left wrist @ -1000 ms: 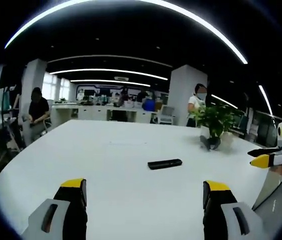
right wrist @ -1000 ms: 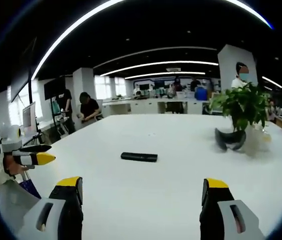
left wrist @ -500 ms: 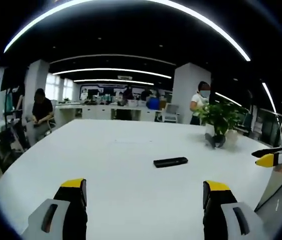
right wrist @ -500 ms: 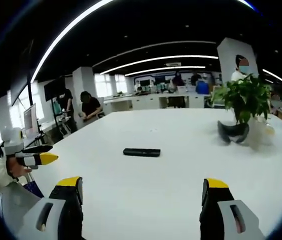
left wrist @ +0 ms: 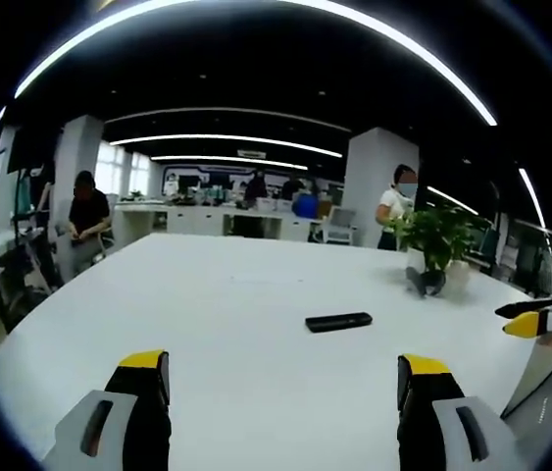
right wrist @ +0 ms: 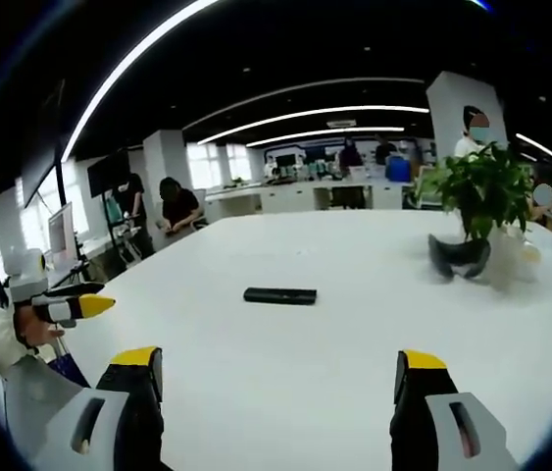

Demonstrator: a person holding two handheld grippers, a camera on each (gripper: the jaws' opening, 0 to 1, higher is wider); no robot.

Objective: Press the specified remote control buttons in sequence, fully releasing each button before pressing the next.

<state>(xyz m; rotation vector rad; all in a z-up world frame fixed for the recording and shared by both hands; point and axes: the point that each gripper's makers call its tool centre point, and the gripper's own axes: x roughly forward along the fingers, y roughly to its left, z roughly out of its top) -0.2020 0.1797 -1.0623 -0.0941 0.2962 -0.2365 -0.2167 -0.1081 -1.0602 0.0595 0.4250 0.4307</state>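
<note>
Currently the remote control [left wrist: 338,321] lies flat on the white desk [left wrist: 226,324], well apart from both grippers and short of the potted plant [left wrist: 439,240], which stands farther back and to the remote's right. Its long axis runs crosswise to the fingers of each gripper. The left gripper [left wrist: 280,407] has its fingers spread wide and holds nothing; the remote lies ahead and slightly right of its centreline. The right gripper [right wrist: 276,407] is likewise spread wide and empty; the remote lies ahead, almost on its centreline, so the right gripper appears better lined up, though neither is clearly nearer. Compared with a second ago, the remote sits slightly lower and more rightward in both views, consistent with camera motion, not remote motion.
</note>
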